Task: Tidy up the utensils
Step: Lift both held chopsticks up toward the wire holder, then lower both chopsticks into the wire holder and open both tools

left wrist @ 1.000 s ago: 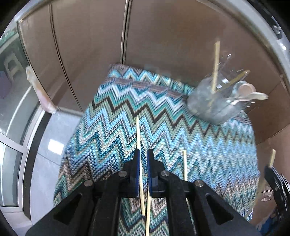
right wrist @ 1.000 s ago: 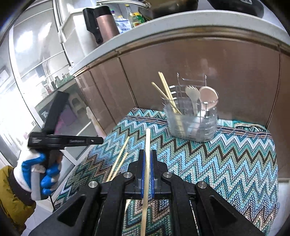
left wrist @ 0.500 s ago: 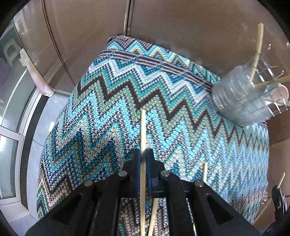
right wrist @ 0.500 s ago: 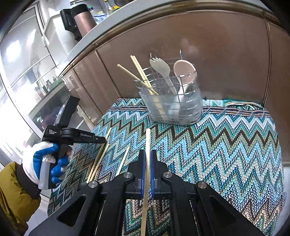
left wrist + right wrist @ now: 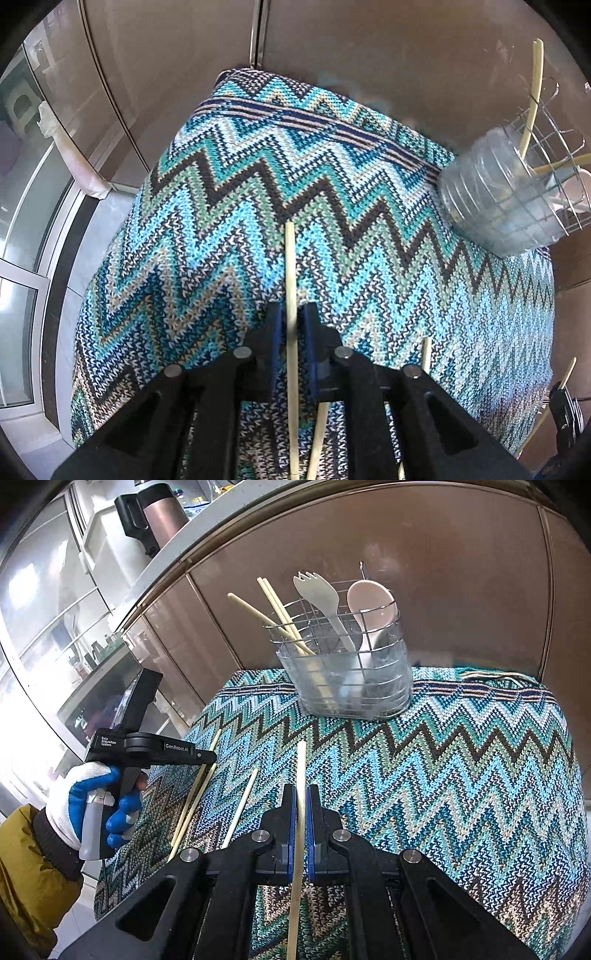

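Note:
My right gripper (image 5: 301, 794) is shut on a pale chopstick (image 5: 300, 768) and holds it above the zigzag cloth, pointing toward the utensil holder (image 5: 347, 675). The holder stands at the back with chopsticks (image 5: 275, 611), a spork (image 5: 325, 602) and a spoon (image 5: 373, 605) in it. My left gripper (image 5: 292, 314) straddles a chopstick (image 5: 291, 266) low over the cloth, with a small gap on each side of the stick. Two more chopsticks (image 5: 319, 435) lie beside it. The holder also shows in the left wrist view (image 5: 502, 206).
The knitted zigzag cloth (image 5: 461, 775) covers a small table set against brown cabinet panels (image 5: 461, 572). A loose chopstick (image 5: 240, 806) lies on the cloth left of my right gripper. The cloth's left edge drops to the floor (image 5: 55, 314).
My left gripper has dropped lower toward the cloth and the chopstick between its fingers. My right gripper has moved closer to the holder with its chopstick.

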`<state>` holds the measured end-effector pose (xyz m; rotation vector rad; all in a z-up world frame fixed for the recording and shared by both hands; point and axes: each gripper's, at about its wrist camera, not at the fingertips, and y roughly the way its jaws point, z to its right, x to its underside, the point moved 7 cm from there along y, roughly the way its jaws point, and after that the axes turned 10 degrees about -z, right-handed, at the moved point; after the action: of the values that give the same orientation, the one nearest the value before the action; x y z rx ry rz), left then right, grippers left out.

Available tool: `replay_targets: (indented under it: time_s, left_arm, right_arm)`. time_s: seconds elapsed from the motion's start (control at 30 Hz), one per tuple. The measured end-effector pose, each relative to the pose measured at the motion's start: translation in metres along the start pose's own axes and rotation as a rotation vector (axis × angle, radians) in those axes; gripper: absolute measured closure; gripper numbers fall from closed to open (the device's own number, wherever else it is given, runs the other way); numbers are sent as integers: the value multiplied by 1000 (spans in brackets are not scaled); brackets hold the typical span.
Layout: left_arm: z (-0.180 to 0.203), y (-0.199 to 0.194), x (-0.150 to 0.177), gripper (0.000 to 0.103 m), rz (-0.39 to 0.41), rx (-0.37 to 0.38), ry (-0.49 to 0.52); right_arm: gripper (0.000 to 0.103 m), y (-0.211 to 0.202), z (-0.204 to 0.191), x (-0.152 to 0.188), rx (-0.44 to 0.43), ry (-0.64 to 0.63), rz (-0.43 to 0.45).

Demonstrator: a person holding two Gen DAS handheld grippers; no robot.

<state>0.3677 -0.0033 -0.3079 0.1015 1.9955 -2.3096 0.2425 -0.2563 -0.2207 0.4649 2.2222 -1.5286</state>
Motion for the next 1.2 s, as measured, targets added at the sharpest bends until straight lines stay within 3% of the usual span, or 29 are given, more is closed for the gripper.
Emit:
replay_targets:
  time_s: [0.17,0.37,0.63,0.8,0.97,1.1,1.2]
  left_arm:
    - [-2,-3,4,98,20,-8,-11]
    - [-17,-44,17,98,141,50,-54]
    - [-9,-171,33,98,395,149,-33]
    - [18,-255,28,98,499,230,28]
    - [62,-324,9,98,592,304,81]
    - [93,-353,-11,98,678,397,91]
    - [106,-351,-23,98,739,436,88]
  right_arm:
    - [98,0,4,3,7,8,-4]
    - [98,-15,-1,7,20,5,19]
    - [98,-69,-33,-11,40,-47,144]
    - [98,-109,-66,-48,52,-104,231]
    - [98,-147,-95,-114,80,-158,335]
    - [98,-170,-109,-163,75,-174,466]
    - [98,-170,-104,-184,91,-179,572]
